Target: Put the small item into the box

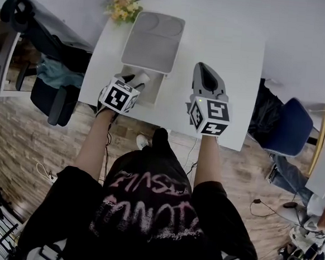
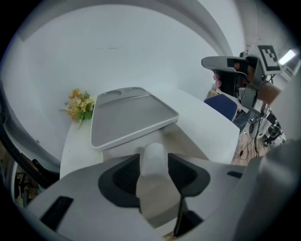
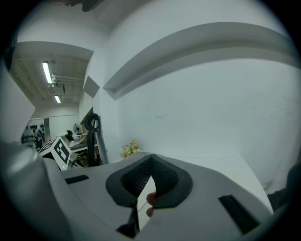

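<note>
A small white cylinder-shaped item (image 1: 141, 78) sits between the jaws of my left gripper (image 1: 137, 80), which is shut on it. It hangs over the near part of an open grey-white box (image 1: 154, 95), whose lid (image 1: 154, 42) is swung back away from me. In the left gripper view the item (image 2: 154, 157) stands upright between the dark pads of the left gripper (image 2: 153, 165), with the lid (image 2: 129, 117) beyond and the box's inside (image 2: 181, 140) below. To the right of the box, my right gripper (image 1: 205, 68) hovers over the white table (image 1: 235, 54), shut and empty; its jaw tips meet (image 3: 150, 162).
A bunch of yellow flowers (image 1: 123, 6) stands at the table's far left corner. A black office chair (image 1: 41, 38) is at the left of the table and a blue chair (image 1: 288, 128) at the right. The near table edge runs just below both grippers.
</note>
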### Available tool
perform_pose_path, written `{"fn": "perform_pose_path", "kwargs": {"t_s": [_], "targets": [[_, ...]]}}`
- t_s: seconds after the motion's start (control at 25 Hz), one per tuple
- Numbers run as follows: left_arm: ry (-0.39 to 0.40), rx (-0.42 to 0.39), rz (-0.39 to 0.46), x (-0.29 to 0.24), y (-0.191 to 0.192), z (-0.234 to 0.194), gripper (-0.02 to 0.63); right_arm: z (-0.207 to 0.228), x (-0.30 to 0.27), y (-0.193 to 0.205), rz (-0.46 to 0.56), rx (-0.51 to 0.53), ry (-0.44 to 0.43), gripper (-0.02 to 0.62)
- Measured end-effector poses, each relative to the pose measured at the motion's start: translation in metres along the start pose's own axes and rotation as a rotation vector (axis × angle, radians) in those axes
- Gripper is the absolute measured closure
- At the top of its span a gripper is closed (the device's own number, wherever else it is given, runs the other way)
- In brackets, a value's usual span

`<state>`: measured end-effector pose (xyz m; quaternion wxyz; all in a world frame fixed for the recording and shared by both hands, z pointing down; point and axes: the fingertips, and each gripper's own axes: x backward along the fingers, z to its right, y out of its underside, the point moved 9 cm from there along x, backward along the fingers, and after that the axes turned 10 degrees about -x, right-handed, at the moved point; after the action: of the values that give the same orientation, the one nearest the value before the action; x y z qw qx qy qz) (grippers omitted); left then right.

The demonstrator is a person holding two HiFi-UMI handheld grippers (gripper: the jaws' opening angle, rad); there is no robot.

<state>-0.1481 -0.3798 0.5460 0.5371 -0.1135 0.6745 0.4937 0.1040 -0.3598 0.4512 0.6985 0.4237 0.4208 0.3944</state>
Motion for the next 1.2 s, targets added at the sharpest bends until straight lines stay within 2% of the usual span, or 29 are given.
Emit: {"fn": "perform_pose_path", "kwargs": {"t_s": [0.2, 0.48, 0.88, 1.2], "targets": [[-0.049, 0.021, 0.047, 0.013, 0.002, 0.003, 0.449, -0.005, 0.006, -0.001, 0.004, 0.001, -0.007, 0.584], [-0.111, 0.113, 0.124, 0.031, 0.010, 0.007, 0.497, -0.014, 0.015, -0.005, 0.012, 0.008, -0.015, 0.584], [-0.224, 0.133, 0.217, 0.060, 0.009, 0.013, 0.584, -0.026, 0.029, -0.011, 0.030, 0.014, -0.026, 0.584], [-0.295, 0.143, 0.285, 0.085, 0.005, 0.014, 0.603, -0.037, 0.037, -0.017, 0.037, 0.031, -0.034, 0.584]]}}
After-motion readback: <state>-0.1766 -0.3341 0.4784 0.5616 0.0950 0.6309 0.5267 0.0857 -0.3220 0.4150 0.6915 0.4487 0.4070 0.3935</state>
